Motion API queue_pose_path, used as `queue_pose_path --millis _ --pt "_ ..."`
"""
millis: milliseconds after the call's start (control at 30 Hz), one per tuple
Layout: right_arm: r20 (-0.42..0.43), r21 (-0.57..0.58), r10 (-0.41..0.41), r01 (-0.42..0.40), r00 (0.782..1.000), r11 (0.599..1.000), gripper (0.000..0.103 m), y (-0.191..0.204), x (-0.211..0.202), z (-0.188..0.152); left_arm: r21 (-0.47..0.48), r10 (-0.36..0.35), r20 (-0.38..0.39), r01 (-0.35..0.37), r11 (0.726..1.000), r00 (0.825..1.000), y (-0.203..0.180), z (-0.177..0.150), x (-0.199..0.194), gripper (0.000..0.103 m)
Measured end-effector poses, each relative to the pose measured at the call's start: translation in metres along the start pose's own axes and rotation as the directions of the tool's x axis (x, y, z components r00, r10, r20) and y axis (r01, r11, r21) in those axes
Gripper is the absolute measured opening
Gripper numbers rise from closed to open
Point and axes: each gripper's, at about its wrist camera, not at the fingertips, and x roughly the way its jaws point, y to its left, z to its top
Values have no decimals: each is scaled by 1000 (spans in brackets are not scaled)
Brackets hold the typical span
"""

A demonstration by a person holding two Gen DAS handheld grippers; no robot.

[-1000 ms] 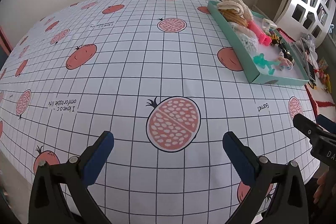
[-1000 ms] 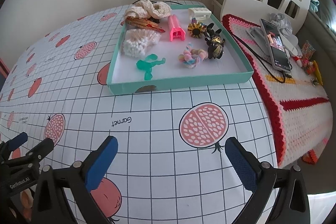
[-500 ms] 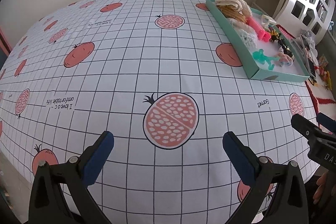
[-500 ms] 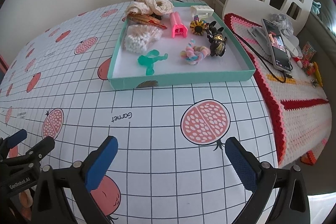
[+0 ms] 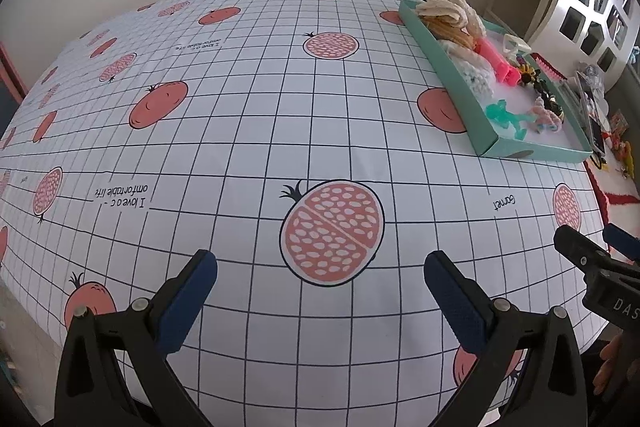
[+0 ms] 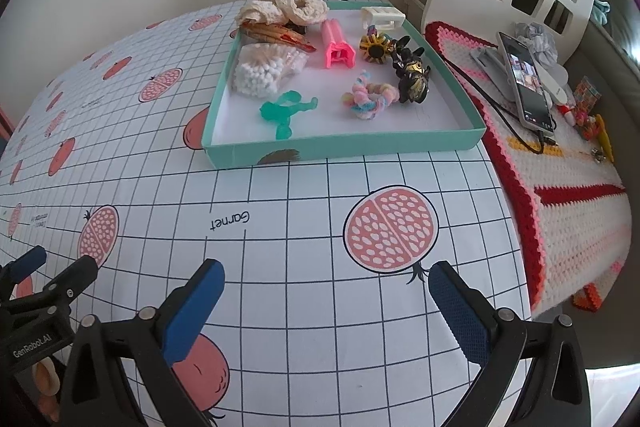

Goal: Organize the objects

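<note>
Both the left gripper and the right gripper hover with jaws wide open and empty over the table. The small things sit in the teal tray ahead of the right gripper; I'd come in low over its near wall and take one piece alone.

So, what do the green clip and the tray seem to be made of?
Green clip: likely translucent plastic, since it looks glossy and light passes through it. Tray: probably cardboard, with thin, matte teal walls and a plain white floor.
</note>
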Motion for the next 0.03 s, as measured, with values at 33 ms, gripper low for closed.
queue_pose_path --millis 33 --pt "0 -1 0 0 1000 1000 103 0 0 0 1 0 0 0 1000 1000 0 0 0 103"
